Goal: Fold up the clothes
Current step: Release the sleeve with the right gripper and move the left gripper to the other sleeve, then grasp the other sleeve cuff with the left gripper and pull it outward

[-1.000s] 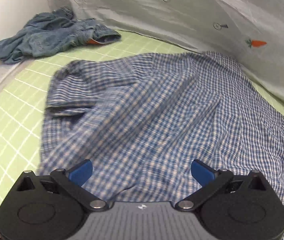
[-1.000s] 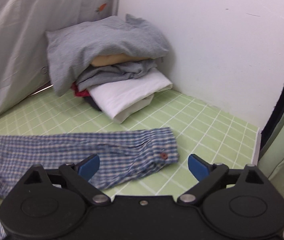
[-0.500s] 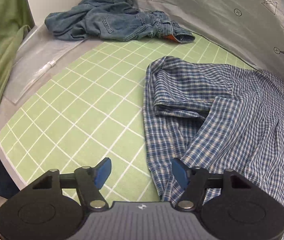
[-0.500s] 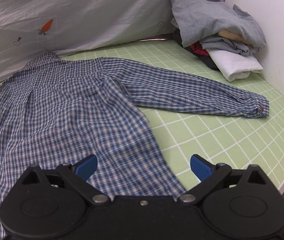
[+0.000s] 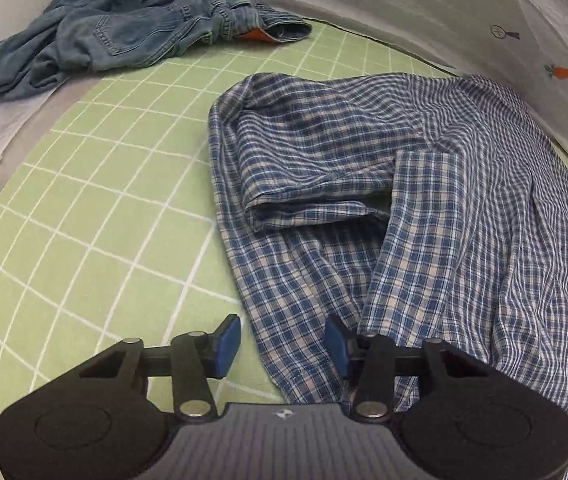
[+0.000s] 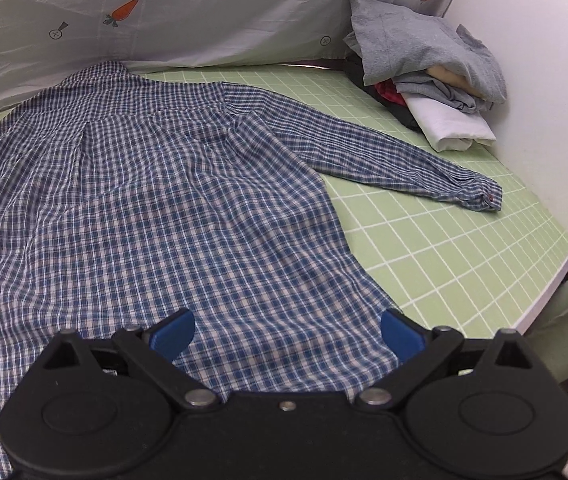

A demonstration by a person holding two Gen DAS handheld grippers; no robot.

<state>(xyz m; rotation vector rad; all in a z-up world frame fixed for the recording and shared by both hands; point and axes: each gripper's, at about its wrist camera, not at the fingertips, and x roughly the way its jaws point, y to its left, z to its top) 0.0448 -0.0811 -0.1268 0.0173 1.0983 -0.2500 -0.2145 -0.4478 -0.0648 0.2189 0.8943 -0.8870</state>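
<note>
Left wrist view. Left tongs (image 5: 281, 344): blue pads closing, the gap still visible, with the left side edge of the plaid shirt (image 5: 424, 208) lying between them; pads not pressing the cloth. Shirt: blue-and-white check, spread over the right half of the desk (image 5: 95, 200), which carries a green mat with a white grid. One sleeve (image 5: 308, 160) is folded in over the body, its cuff end bunched. Crumpled blue jeans (image 5: 123, 36): far left corner, well apart from the shirt. Pale sheet with carrot prints (image 5: 464, 20): hanging along the back edge.

Right wrist view. Right tongs (image 6: 286, 334): pads spread wide, hovering above the shirt's lower hem, nothing gripped. Plaid shirt (image 6: 155, 200): lying flat, collar toward the sheet (image 6: 203, 8). Its other sleeve (image 6: 384, 156) stretches out to the right, the cuff resting on bare mat. Stack of folded clothes (image 6: 428, 76): far right corner against the white wall, grey garment on top, white one beneath.
</note>
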